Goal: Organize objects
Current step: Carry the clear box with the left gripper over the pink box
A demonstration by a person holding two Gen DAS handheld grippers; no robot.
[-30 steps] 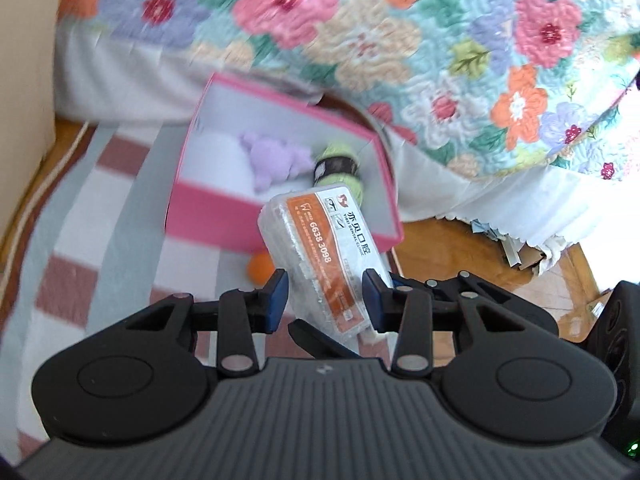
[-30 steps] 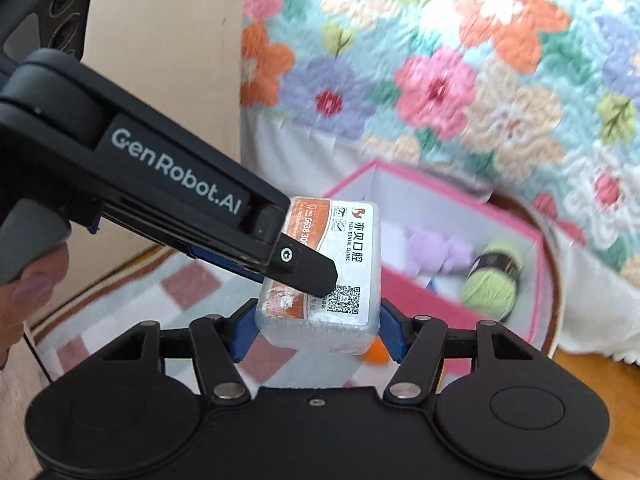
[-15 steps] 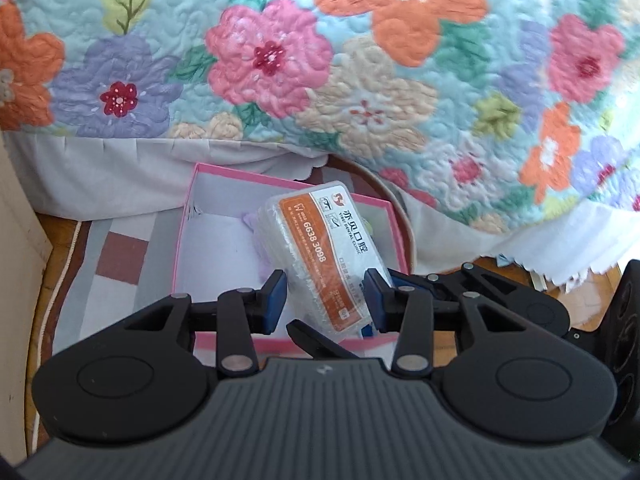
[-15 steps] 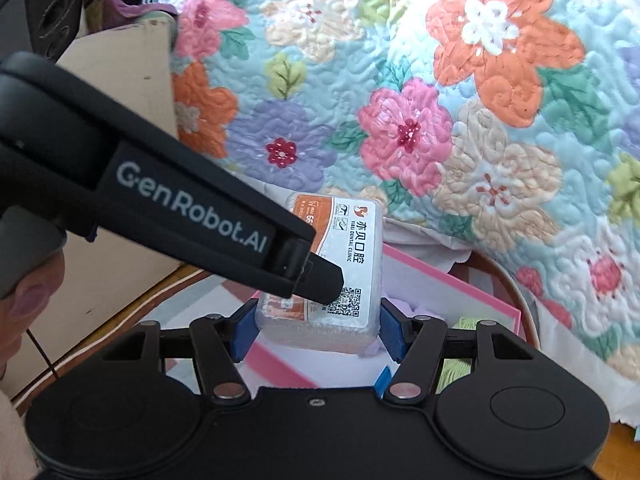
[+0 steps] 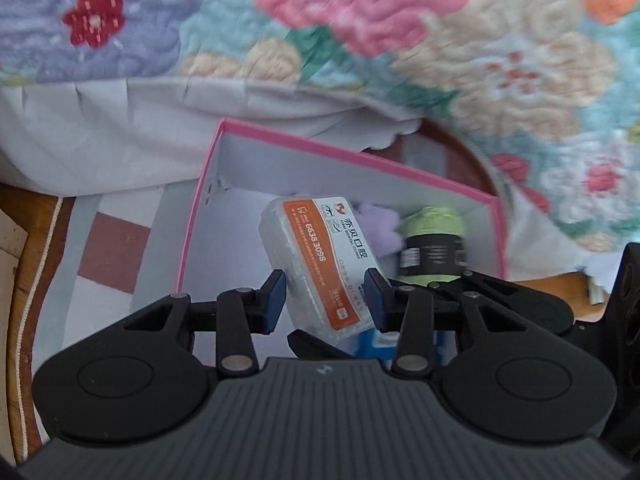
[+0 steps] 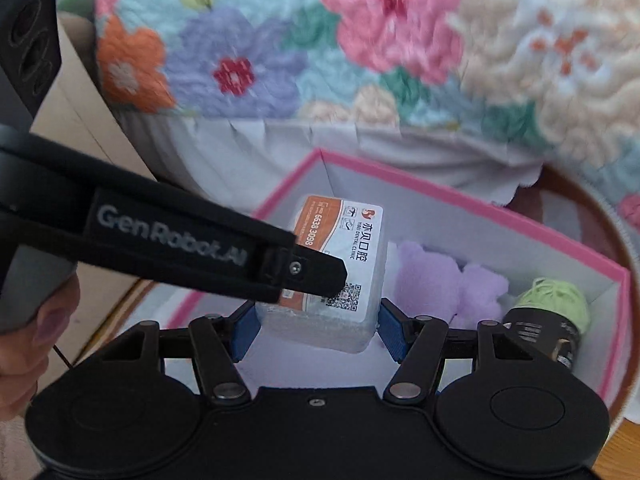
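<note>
A clear plastic case with an orange and white label is held between both grippers above the open pink box. My left gripper is shut on the case across its sides. My right gripper is shut on the case's lower end, over the pink box. The left gripper's finger crosses in front of the label. Inside the box lie a purple plush toy and a green yarn ball with a black band; both also show in the left wrist view, the plush and the yarn.
A floral quilt with a white bed skirt hangs right behind the box. A checked rug lies under and left of the box. A beige cardboard panel stands at the left. A blue item shows below the case.
Both grippers have carried the case forward and down, from in front of the box to over its inside. The quilt now looms much closer. Both grips hold unchanged.
</note>
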